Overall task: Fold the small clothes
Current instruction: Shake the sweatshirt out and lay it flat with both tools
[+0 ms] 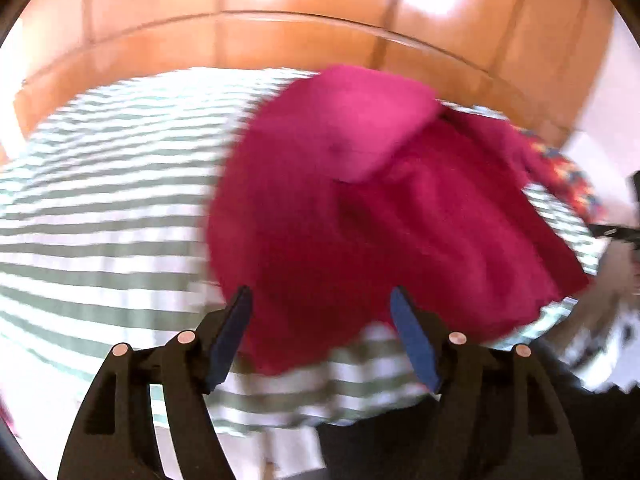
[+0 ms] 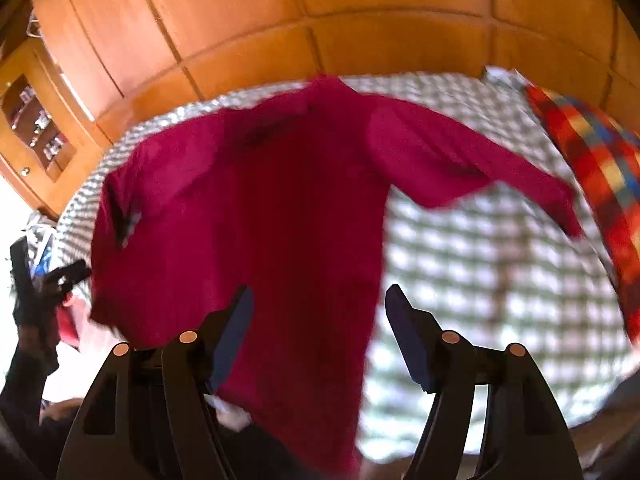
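Observation:
A magenta long-sleeved shirt point(image 1: 360, 208) lies on the green-and-white striped bedsheet point(image 1: 100, 208), one part folded over on top. My left gripper point(image 1: 320, 296) is open, hovering over the shirt's near hem, holding nothing. In the right wrist view the shirt point(image 2: 260, 208) lies spread with one sleeve point(image 2: 472, 168) stretched to the right. My right gripper point(image 2: 318, 294) is open over the shirt's lower body, empty. The left gripper point(image 2: 60, 276) shows at the far left of that view. Both views are motion-blurred.
A red, yellow and blue checked cloth point(image 2: 600, 184) lies at the bed's right side, also seen in the left wrist view point(image 1: 568, 176). Wooden wardrobe panels point(image 2: 320, 12) stand behind the bed. A wooden shelf unit point(image 2: 36, 128) is at the left.

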Motion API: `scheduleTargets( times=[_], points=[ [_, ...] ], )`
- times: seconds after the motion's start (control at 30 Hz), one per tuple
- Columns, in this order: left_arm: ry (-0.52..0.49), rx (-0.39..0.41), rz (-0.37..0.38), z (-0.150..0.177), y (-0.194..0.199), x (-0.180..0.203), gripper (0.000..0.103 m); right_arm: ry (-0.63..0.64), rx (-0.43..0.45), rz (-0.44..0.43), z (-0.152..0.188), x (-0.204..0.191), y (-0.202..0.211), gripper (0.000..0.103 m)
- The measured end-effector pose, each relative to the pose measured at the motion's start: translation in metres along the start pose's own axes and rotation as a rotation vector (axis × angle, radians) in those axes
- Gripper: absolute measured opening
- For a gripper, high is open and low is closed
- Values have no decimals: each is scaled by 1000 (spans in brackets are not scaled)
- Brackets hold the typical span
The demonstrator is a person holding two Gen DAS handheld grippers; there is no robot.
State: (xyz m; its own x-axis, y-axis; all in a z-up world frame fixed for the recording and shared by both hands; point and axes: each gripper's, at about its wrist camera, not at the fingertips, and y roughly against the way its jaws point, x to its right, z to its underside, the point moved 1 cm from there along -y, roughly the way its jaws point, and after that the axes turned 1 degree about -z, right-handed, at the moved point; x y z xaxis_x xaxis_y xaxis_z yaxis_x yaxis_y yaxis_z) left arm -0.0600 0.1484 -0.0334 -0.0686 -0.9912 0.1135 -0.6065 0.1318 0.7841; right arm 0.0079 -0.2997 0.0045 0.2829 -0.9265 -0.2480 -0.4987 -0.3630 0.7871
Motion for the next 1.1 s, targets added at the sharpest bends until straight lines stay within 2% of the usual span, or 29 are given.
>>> scheduleTargets(
  times=[0.1,0.2,0.27,0.33,0.4,0.43,0.47,0.57,0.63,0.7,0.77,0.83,0.93,1.03,1.1],
  points=[
    [23,2,-49,-5,-5,-5,71,45,10,-36,-18,-39,-39,68],
    [61,-5,-150,-17,-22,-6,73,82,10,-50,-27,-67,-69,68],
    [76,6,-173,-26,-32,1,78,83,9,-61,-32,-81,-86,68],
    [26,12,-217,-34,-44,8,79,99,26,-31,-34,-90,-96,68],
    [-89,-27,-275,-39,-65,20,51,103,25,-6,-31,-91,-105,68],
    [-107,-59,-262,-42,-72,22,11,97,16,0,-30,-90,-113,68],
    [-100,-78,-231,-46,-75,18,10,87,5,5,-28,-86,-119,68],
    [-12,-12,-202,-72,-59,-11,9,72,4,19,-21,-76,-133,68],
    [109,38,-182,-94,-43,-48,8,96,44,36,-17,-77,-136,68],
    [226,75,-164,-116,-30,-91,8,136,72,69,-12,-84,-139,72],
    [286,80,-166,-131,-27,-121,8,156,90,89,-8,-87,-141,73],
    [330,62,-208,-146,-32,-148,8,152,96,87,-8,-86,-141,74],
    [425,2,-233,-158,-53,-194,8,143,98,76,-7,-83,-141,74],
    [589,-80,-235,-156,-80,-238,9,147,97,81,-8,-83,-142,74],
    [636,-110,-244,-148,-92,-251,18,145,99,80,-7,-82,-142,74]
  ],
)
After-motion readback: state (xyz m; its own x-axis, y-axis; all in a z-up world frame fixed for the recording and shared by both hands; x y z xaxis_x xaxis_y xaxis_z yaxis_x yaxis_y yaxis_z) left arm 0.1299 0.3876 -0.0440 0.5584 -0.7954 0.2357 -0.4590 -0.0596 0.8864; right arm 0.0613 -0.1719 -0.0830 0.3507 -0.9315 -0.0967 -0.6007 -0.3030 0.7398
